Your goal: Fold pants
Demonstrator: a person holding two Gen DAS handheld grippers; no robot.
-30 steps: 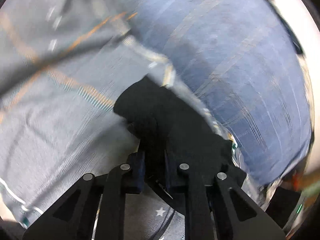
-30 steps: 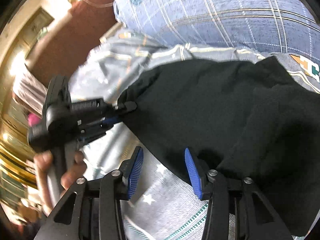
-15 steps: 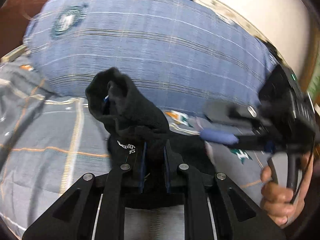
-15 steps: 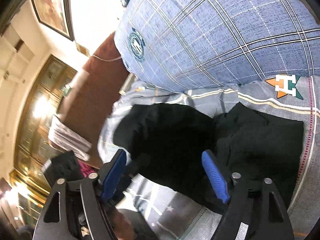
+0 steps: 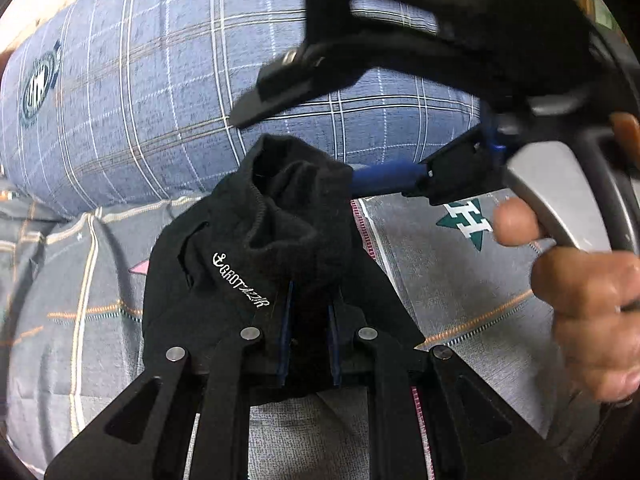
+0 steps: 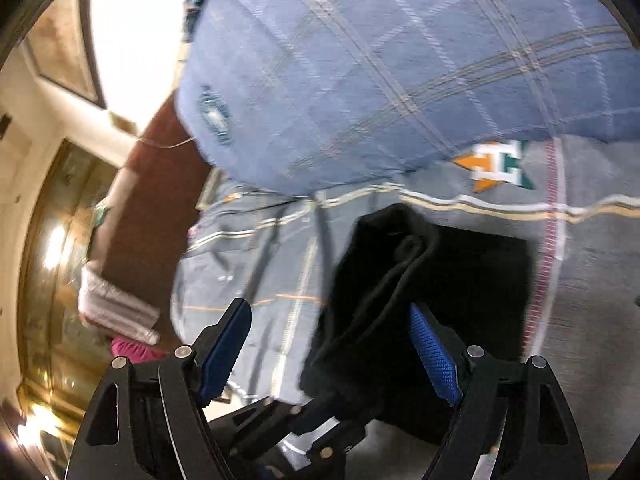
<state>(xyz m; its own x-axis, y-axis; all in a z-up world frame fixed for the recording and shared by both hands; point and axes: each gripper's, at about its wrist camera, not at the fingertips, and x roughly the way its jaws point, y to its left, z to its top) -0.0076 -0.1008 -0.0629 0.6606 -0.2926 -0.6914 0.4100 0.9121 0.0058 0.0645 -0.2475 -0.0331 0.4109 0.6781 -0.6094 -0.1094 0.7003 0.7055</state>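
Pants (image 5: 256, 264), black with a small white logo, rise in a bunched fold from between the pads of the left gripper (image 5: 308, 340), whose jaws are closed tight on the cloth. The rest of the garment lies on the grey bedspread (image 5: 452, 280) below and to either side of the fingers, spreading left past the logo. The lifted fold stands upright ahead of the left gripper, its hollow top edge reaching up in front of the blue plaid pillow (image 5: 160, 92).

In the left wrist view the right gripper (image 5: 316, 148) comes in from the upper right, held by a hand (image 5: 592, 304). Its jaws are spread wide: the black upper finger hangs above the fold, and the blue pad of the lower one runs in behind the top of the fold on its right side.

The right wrist view is blurred. It shows the right gripper (image 6: 332, 356) agape, the raised fold of the pants (image 6: 380, 280) standing between the two blue pads (image 6: 434, 356), nearer the right one. I cannot tell whether that pad touches the cloth. Beyond the fold a flat part of the pants lies on the bedspread (image 6: 592, 280), just below the pillow (image 6: 360, 80).
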